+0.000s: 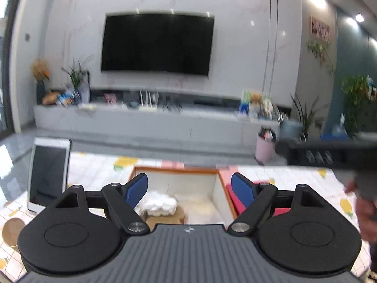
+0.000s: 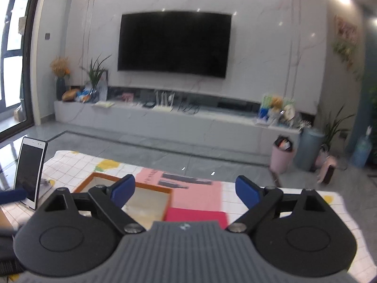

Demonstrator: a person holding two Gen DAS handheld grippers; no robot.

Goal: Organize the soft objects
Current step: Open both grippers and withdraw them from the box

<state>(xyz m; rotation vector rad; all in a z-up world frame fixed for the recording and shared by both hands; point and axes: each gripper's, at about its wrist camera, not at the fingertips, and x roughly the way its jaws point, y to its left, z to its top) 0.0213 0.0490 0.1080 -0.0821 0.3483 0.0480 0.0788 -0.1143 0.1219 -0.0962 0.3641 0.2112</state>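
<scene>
tablecloth (image 1: 99,169): white grid with yellow fruit prints
open box (image 1: 219,188): orange rim, white inside walls
fluffy soft object (image 1: 156,204): white
flat pad (image 2: 196,215): magenta
finger pads (image 1: 136,189): blue

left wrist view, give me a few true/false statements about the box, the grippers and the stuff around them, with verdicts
1. The left gripper is open with nothing between its fingers. True.
2. The box holds a white fluffy item. True.
3. The tablet lies flat inside the box. False: it stands upright on the table, left of the box.
4. The right gripper is shut on a red cloth. False: it is open and empty; the red item lies on the table beside the box.
5. The TV on the wall is off. True.
6. The tablecloth is plain black. False: it is white, checked, with yellow fruit prints.
</scene>
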